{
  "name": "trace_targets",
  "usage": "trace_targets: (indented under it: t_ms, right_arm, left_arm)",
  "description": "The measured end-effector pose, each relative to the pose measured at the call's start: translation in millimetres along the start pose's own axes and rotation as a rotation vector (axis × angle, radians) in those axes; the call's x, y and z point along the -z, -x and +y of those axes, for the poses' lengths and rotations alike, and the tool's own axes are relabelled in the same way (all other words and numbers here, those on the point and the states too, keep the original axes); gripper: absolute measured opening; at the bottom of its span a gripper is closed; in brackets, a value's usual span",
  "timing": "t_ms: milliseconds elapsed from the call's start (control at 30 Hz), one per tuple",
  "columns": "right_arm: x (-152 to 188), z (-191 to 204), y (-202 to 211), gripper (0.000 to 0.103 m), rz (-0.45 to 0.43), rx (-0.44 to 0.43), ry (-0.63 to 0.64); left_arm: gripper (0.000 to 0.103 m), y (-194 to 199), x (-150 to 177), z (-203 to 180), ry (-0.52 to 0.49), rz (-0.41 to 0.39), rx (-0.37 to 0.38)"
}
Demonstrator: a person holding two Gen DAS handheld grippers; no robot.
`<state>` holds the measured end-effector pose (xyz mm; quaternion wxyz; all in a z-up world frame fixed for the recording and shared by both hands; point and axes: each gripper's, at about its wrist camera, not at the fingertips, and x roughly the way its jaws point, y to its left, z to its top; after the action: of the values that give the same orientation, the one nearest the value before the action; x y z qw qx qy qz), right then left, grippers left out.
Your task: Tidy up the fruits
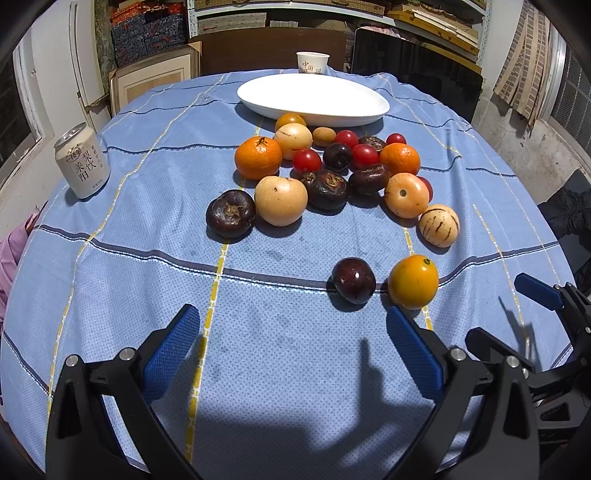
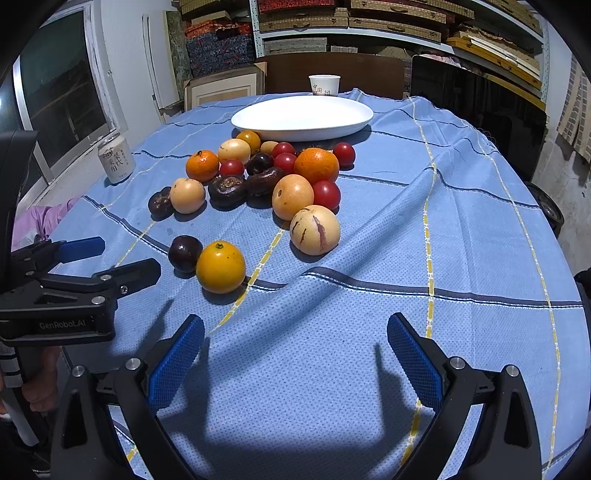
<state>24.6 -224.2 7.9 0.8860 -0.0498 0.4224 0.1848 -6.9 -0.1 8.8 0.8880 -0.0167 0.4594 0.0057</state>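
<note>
Both my left gripper [image 1: 295, 332] and right gripper [image 2: 295, 343] hang released over the blue checked tablecloth [image 2: 461, 229]. Two round orange tangerines [image 1: 258, 157] [image 1: 400, 158] lie among the fruit heap before one empty white oval plate [image 1: 314, 96].

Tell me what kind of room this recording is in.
Probably a storeroom or workshop used as a dining spot: shelves stacked with woven boxes, framed boards leaning on the wall, and a cloth-covered table holding fruit and a white plate.
</note>
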Motion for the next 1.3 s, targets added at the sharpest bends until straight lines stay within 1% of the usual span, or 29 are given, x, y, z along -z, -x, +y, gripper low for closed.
trace_targets:
  t_ms: [933,1300]
  right_arm:
    - [2,-1,-4,0.1,0.009,-0.003,-0.002]
    - [2,-1,-6,0.1,0.012,-0.001,0.002]
  left_arm:
    - [0.099,-2,2,-2,-0.01,0.0,0.001]
    - [0.099,-10,-1,1,-0.007,0.024,0.004]
